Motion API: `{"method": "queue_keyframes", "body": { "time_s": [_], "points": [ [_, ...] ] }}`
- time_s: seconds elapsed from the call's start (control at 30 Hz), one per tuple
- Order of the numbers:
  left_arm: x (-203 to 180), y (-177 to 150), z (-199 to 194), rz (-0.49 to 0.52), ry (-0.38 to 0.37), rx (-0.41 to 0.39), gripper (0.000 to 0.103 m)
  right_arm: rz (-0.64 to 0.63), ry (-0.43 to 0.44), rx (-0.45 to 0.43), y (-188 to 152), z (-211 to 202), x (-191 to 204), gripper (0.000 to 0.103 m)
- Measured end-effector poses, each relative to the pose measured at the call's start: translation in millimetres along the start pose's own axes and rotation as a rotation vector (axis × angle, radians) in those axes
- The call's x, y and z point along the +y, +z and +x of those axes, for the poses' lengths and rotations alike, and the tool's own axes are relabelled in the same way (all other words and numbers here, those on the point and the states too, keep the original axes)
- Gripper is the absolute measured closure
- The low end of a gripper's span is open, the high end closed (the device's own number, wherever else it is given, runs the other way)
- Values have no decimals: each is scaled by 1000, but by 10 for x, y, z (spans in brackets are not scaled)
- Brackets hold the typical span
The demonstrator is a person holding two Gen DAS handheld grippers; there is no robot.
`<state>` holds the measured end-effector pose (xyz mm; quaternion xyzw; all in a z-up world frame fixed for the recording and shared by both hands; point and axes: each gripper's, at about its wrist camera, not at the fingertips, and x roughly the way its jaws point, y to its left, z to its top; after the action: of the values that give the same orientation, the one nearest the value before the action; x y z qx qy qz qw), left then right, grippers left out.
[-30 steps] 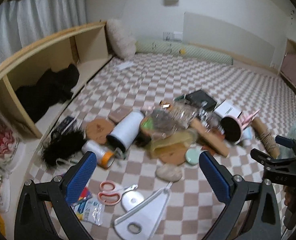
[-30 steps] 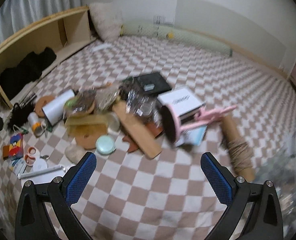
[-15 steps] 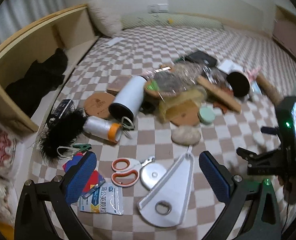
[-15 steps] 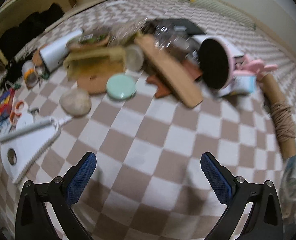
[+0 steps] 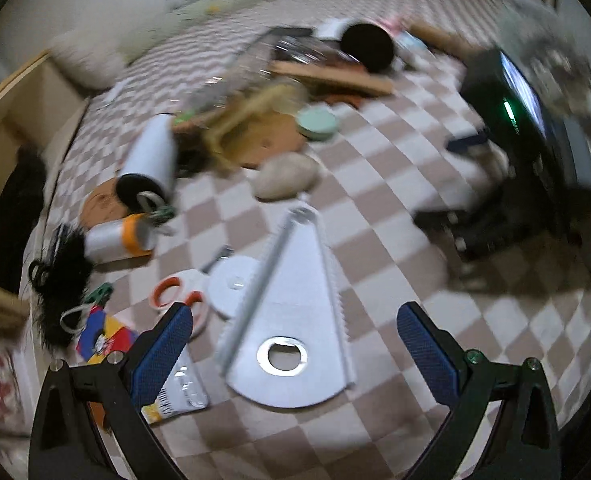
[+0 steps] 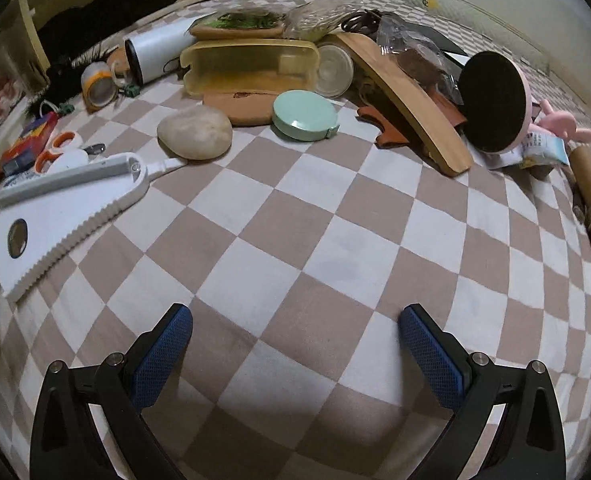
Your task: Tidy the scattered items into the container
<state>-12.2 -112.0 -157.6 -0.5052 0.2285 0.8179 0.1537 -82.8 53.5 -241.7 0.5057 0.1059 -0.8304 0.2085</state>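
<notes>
Your scattered items lie across the checked bed cover: the white toothed wedge (image 5: 291, 320) near and left, the stone (image 6: 194, 132) and green compact (image 6: 305, 116) farther off. The yellowish container (image 6: 251, 66) lies on its side at the far heap. Your left gripper (image 5: 295, 344) hangs over the wedge, jaws wide, holding nothing; your right gripper (image 6: 297, 344) likewise, over bare cover. Pick one item and close in.
</notes>
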Motion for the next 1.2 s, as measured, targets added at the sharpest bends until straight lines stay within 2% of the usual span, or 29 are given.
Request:
{"method": "queue_keyframes", "body": {
  "time_s": [0.23,0.53,0.73,0.8,0.9,1.07,1.2],
  "points": [
    [-173,30,178,64,35,55,0,-12,-33,-41,-50,-21,51,0],
    [-237,-23,391,102,67,136,0,-32,-39,10,-12,72,90,0],
    [-236,-62,391,88,56,132,0,-28,-26,56,64,140,83,0],
    [-230,-67,396,89,61,133,3,-27,-22,65,91,143,78,0],
    [-156,-82,398,66,70,136,12,-3,-13,58,178,129,34,0],
    [-37,-125,378,20,62,126,13,48,7,39,318,110,-59,0],
    [-35,-169,389,30,62,127,13,139,62,10,451,109,-173,0]
  ]
}}
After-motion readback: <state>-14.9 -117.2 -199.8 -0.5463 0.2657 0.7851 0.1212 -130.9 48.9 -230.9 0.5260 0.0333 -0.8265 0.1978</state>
